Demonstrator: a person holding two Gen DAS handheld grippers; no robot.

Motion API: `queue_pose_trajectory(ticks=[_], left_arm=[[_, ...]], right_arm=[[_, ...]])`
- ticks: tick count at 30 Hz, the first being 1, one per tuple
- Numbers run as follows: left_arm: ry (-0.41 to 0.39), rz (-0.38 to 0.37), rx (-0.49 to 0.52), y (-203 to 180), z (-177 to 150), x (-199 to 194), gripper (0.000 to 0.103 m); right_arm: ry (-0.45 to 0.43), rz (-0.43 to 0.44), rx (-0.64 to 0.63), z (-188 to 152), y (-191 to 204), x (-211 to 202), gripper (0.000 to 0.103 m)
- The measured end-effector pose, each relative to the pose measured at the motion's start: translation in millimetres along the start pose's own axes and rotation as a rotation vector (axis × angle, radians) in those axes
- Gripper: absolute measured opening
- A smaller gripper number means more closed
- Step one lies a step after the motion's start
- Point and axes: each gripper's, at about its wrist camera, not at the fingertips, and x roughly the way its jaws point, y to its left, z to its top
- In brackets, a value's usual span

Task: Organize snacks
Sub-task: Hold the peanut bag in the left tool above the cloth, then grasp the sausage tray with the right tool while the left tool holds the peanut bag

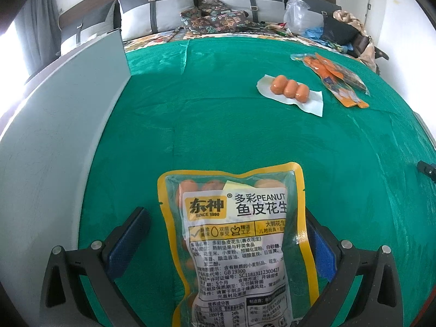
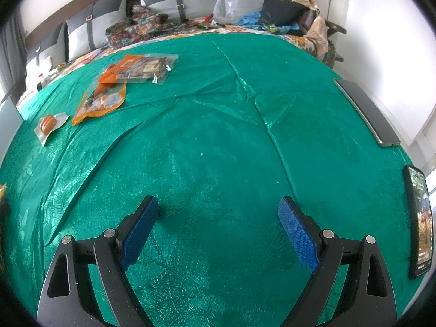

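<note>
Slippage is the worry here: the peanut packet (image 1: 237,245) lies between the fingers of the left gripper (image 1: 229,239), and that glossy film on the slick green cloth (image 2: 218,136) could skate out sideways if only one pad meets it first. The left pad (image 1: 128,239) stands clearly off the bag's edge, while the right pad (image 1: 323,253) sits just at, or partly behind, the yellow border; whether it touches I cannot tell. An uneven squeeze would, I'd judge, twist the bag rather than lift it. The bag is puffy too, so a pinch across its width may buckle it. And the grey box wall (image 1: 68,125) rises close on the left, something to clip on a careless swing.

Now the tongs. The left one is spread wide, jaws straddling the packet, nothing gripped. The right gripper (image 2: 218,226) is also spread wide, fingers hovering low over bare cloth with nothing between them, holding nothing.

Where's the rest? The sausage pack (image 1: 290,90) lies further up the cloth, just beside the orange snack packets (image 1: 338,81), which overlap one another. From the right view those sit far off to the left, well apart from that gripper. Two phones (image 2: 368,111) lie along the right edge, also worth avoiding.
</note>
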Motion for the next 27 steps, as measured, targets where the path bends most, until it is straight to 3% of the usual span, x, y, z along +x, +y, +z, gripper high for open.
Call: queue_pose_trajectory(ticks=[20, 23, 27], left_arm=[[-0.001, 0.000, 0.000, 0, -1, 0, 0.103], [-0.001, 0.000, 0.000, 0, -1, -1, 0.103], [-0.001, 0.000, 0.000, 0, -1, 0, 0.103]], right_arm=[[0.024, 0.000, -0.014, 4, 7, 6, 0.092], [0.015, 0.099, -0.079, 21, 34, 0, 0.092], [-0.024, 0.311, -0.282, 62, 119, -4, 0.091]])
